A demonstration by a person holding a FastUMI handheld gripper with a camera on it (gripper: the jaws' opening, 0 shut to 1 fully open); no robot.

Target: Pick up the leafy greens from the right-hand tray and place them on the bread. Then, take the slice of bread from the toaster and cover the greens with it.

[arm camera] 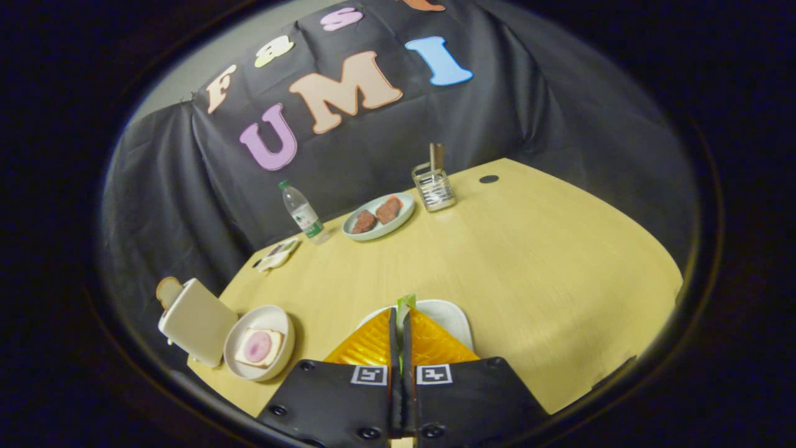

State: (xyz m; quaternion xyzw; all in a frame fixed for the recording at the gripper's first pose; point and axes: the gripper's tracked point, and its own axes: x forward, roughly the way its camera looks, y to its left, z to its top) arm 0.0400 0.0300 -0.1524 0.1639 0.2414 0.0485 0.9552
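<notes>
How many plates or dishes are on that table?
3. A white bowl with topped bread beside the toaster, a pale green plate of meat near the water bottle, and a white plate just beyond the tongs.

Open tabletop (528,261) rightward; toaster (198,320) and bread plate (260,342) crowding the left.

The greens (406,305) show as a small green tip poking out past the gripper (401,318); the rest sits hidden between its closed fingers. The fingers also cover most of the tray (449,315) beneath them, leaving a curved white rim. A bread slice (166,290) stands half sunk in the toaster (198,320), its lower part hidden. By the bottle (302,211), a small flat item (277,254) at the table's (528,261) edge is too small to identify. What the metal holder (434,186) contains is unclear.
</notes>
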